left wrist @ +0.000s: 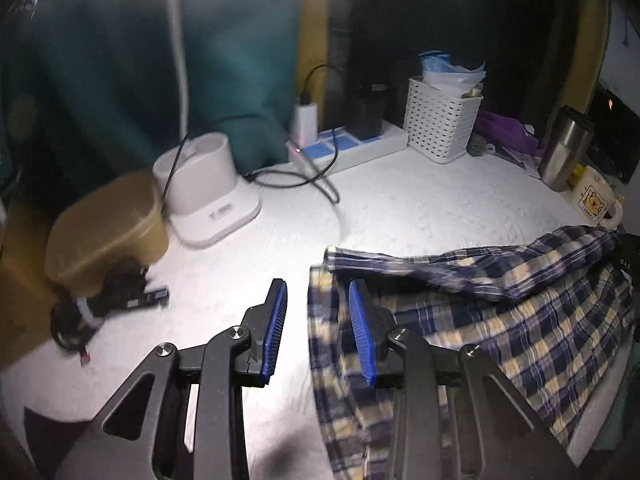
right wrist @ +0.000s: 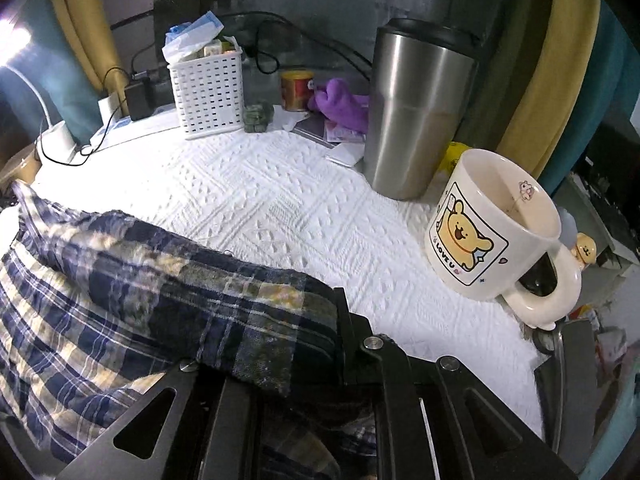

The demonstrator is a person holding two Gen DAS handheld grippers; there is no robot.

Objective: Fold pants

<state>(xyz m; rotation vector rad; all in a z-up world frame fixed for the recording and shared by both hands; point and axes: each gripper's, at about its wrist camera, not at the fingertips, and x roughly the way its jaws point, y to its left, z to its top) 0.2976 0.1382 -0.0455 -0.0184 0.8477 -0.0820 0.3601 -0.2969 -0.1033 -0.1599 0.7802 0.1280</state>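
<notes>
Right gripper (right wrist: 280, 344) jaws pinch pants (right wrist: 120, 280); left gripper (left wrist: 318, 320) jaws spread, hem betw. them. Risk: mug (right wrist: 492, 228) right of jaws gets knocked.

Two low wrist views — shared basket (left wrist: 440, 120).

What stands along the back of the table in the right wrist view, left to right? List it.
White basket → small green object → red and yellow can → purple cloth → steel tumbler → bear mug.
</notes>
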